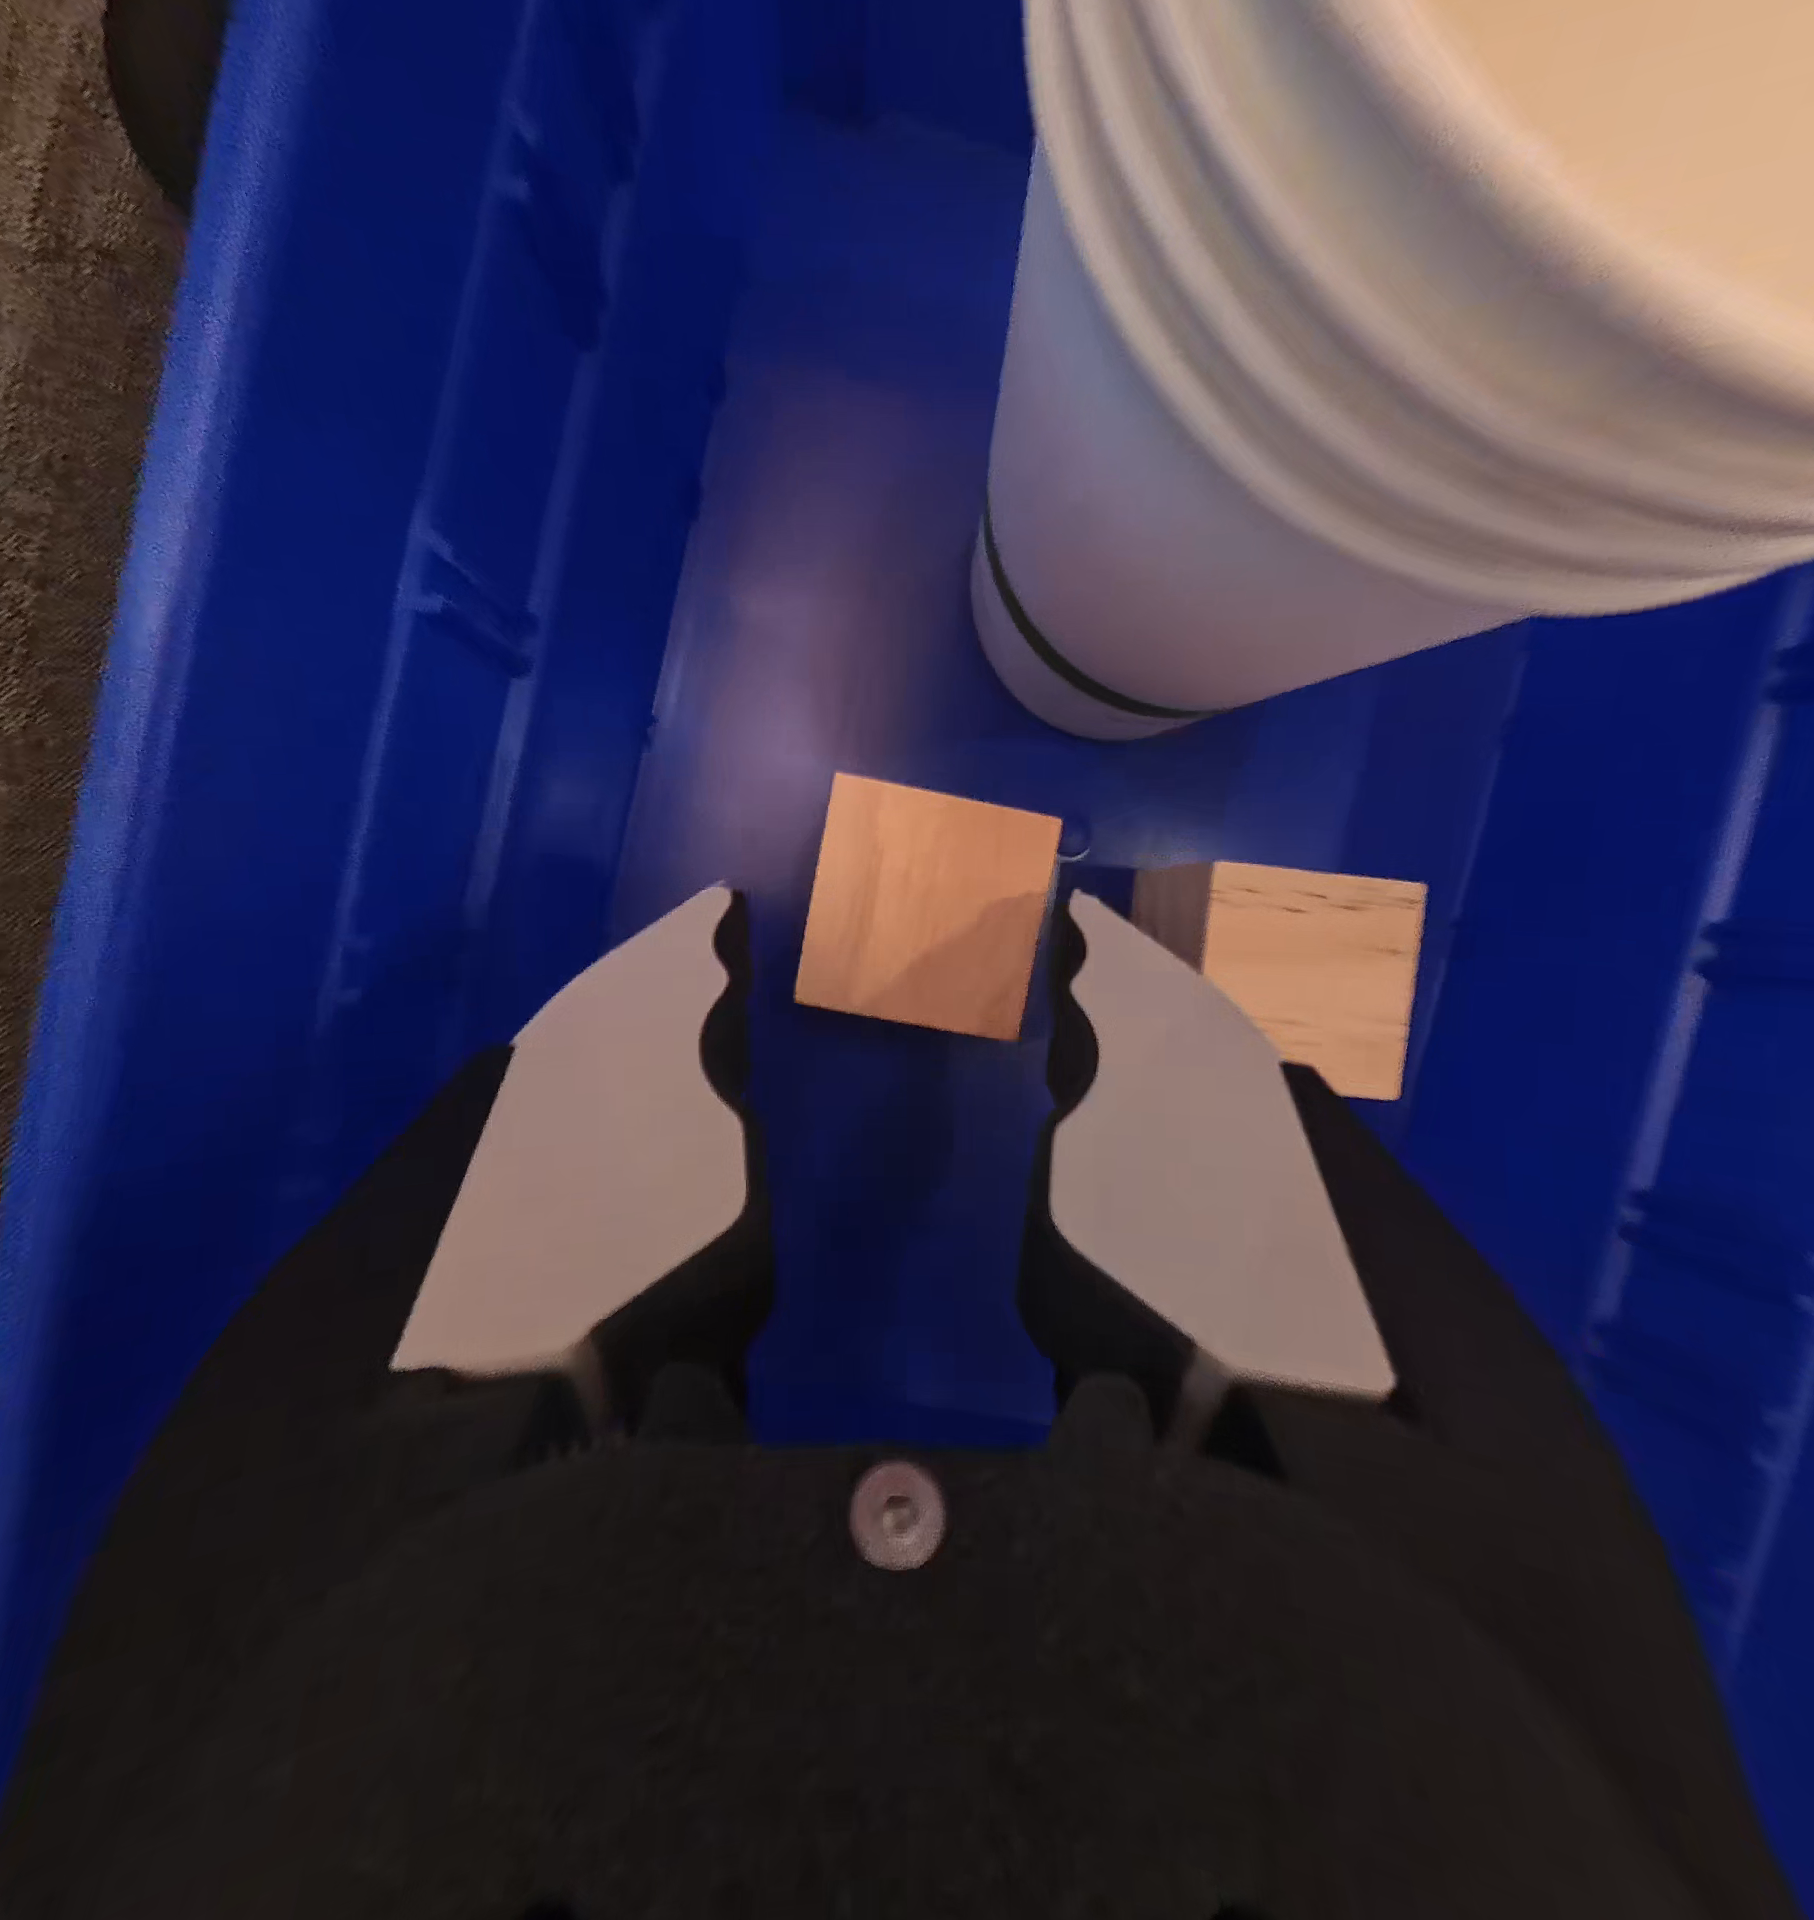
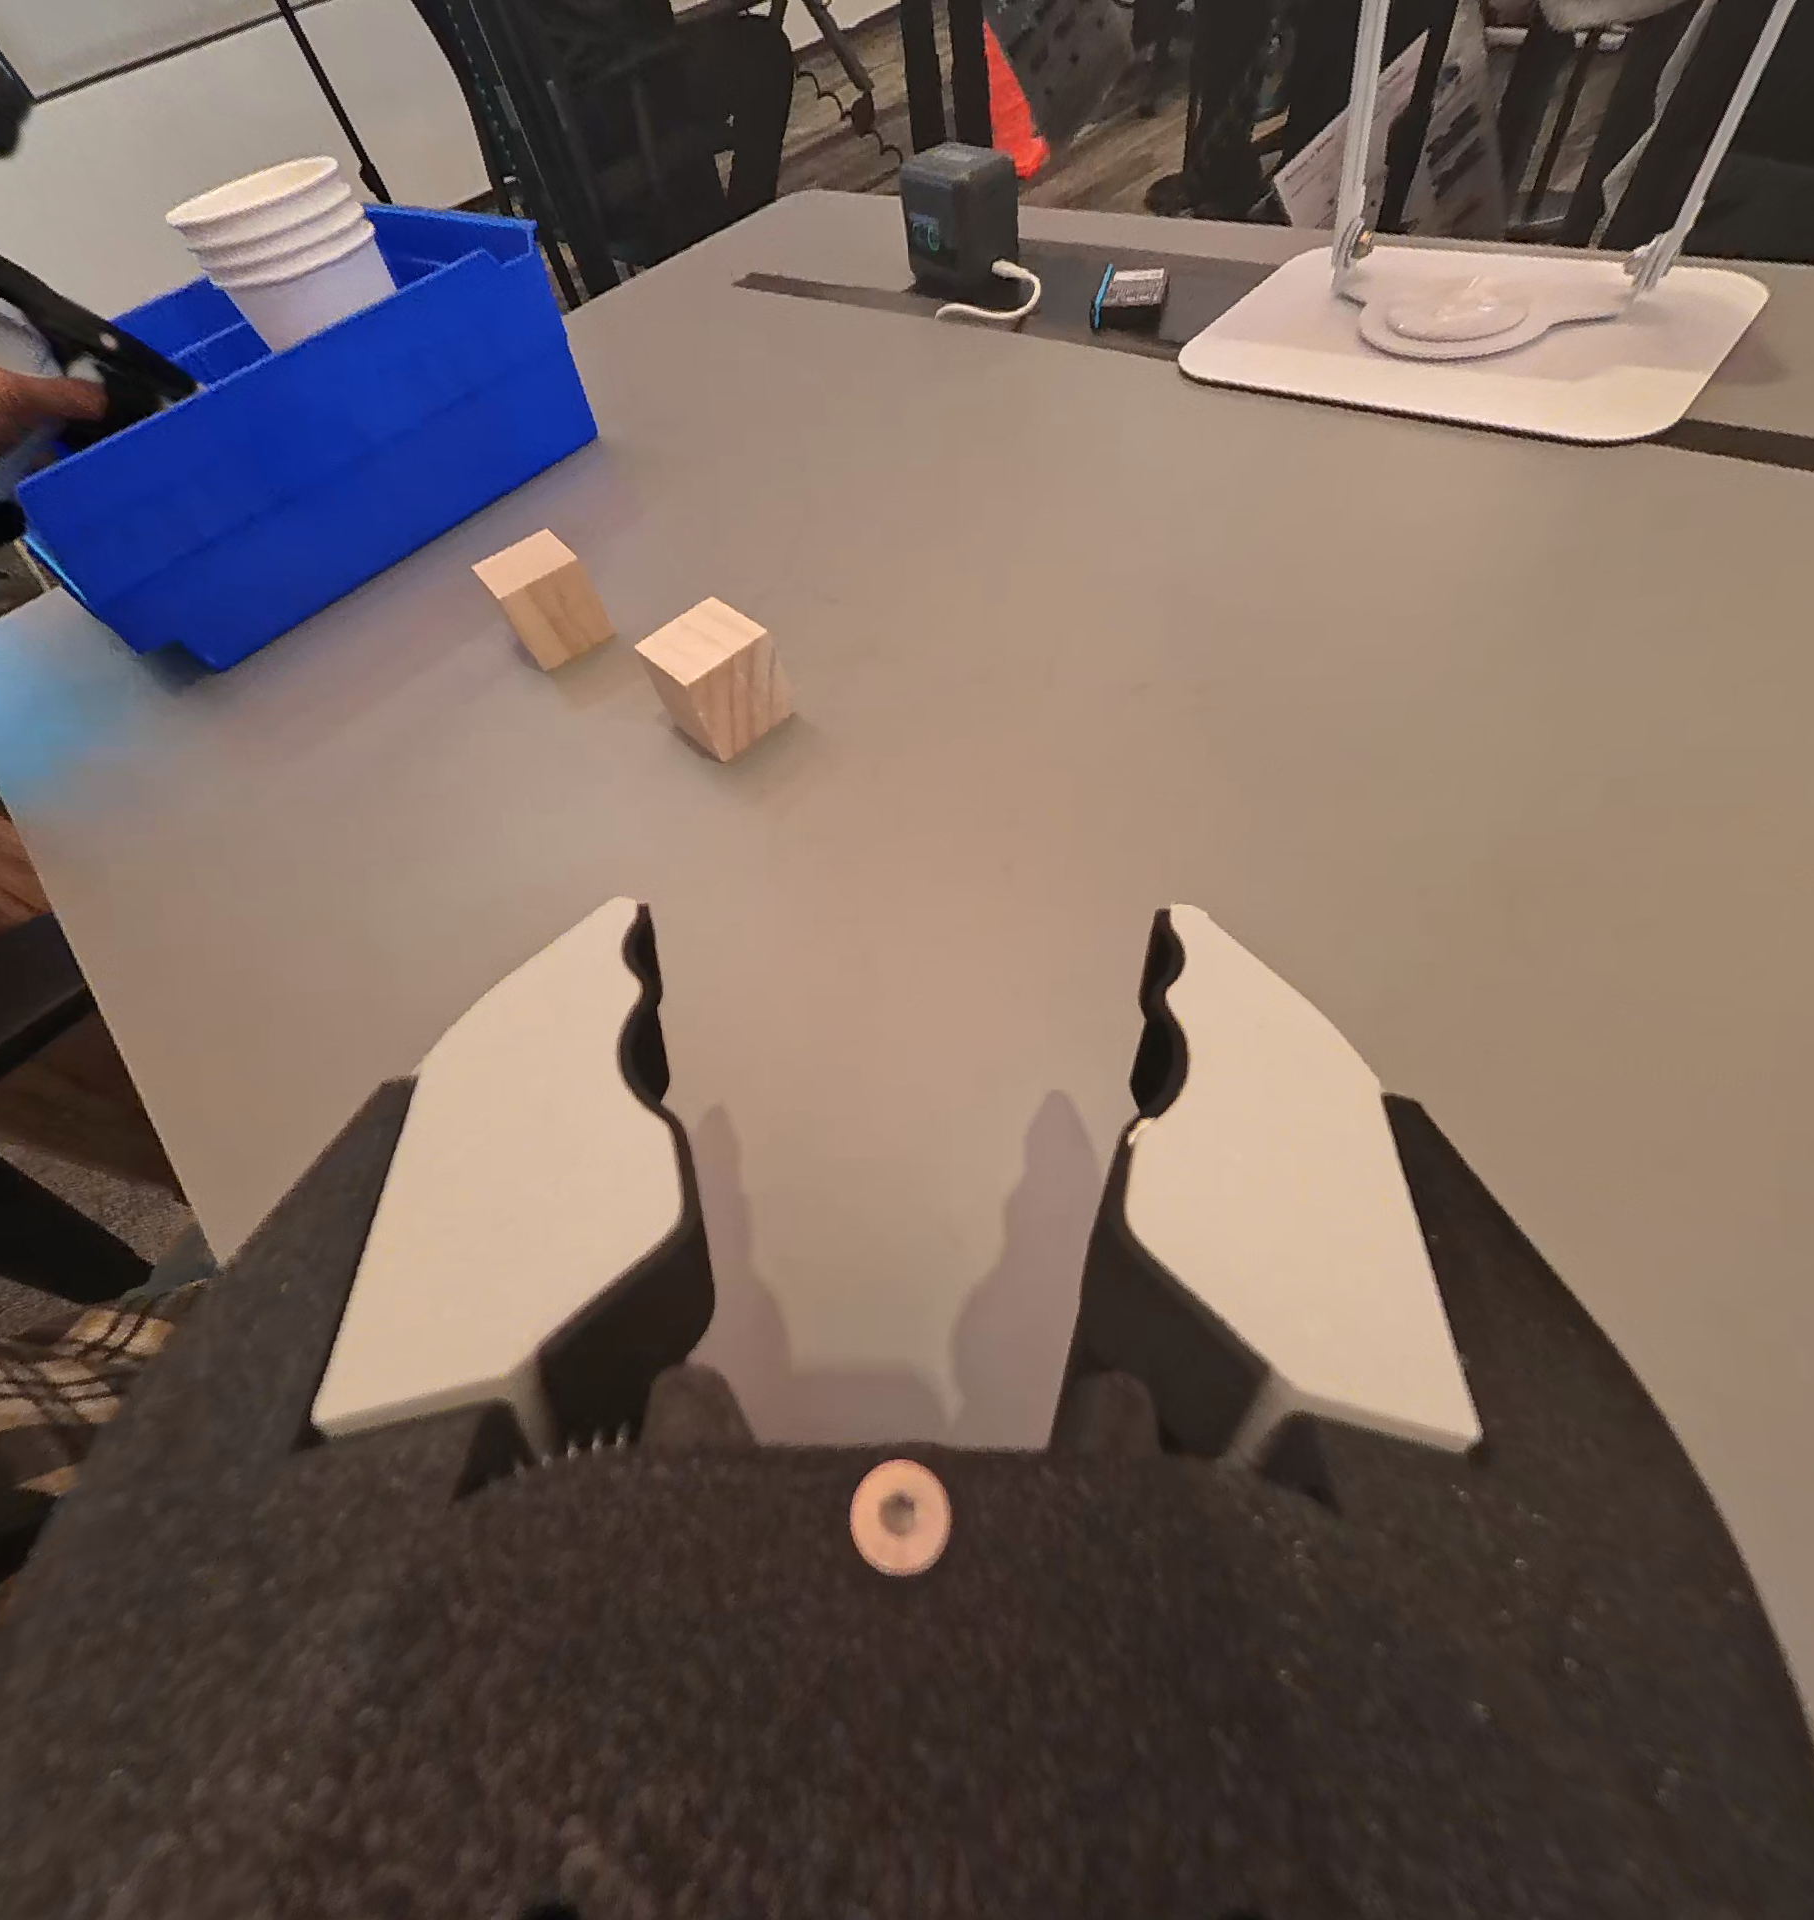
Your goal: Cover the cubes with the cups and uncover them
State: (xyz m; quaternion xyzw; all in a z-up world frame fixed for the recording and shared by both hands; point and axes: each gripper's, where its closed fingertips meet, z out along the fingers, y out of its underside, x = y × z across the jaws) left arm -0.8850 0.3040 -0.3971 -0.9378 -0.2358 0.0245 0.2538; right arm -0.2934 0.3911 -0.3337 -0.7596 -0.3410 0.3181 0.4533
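In the left wrist view my left gripper (image 1: 898, 899) is open inside a blue bin (image 1: 415, 520), pointing down at its floor. A wooden cube (image 1: 924, 914) lies just beyond and between the fingertips, and a second cube (image 1: 1308, 966) lies to its right. A stack of white paper cups (image 1: 1246, 364) stands at the upper right of the bin. In the right wrist view my right gripper (image 2: 903, 914) is open and empty above the grey table (image 2: 1194, 727). Two more wooden cubes (image 2: 544, 597) (image 2: 716, 675) sit on the table next to the bin (image 2: 311, 468), which holds the cup stack (image 2: 279, 249).
A black device with a white cable (image 2: 960, 223), a small black box (image 2: 1131, 298) and a white stand base (image 2: 1474, 343) sit at the table's far side. The table's left edge is close to the bin. A hand (image 2: 9, 405) shows at the bin's left end.
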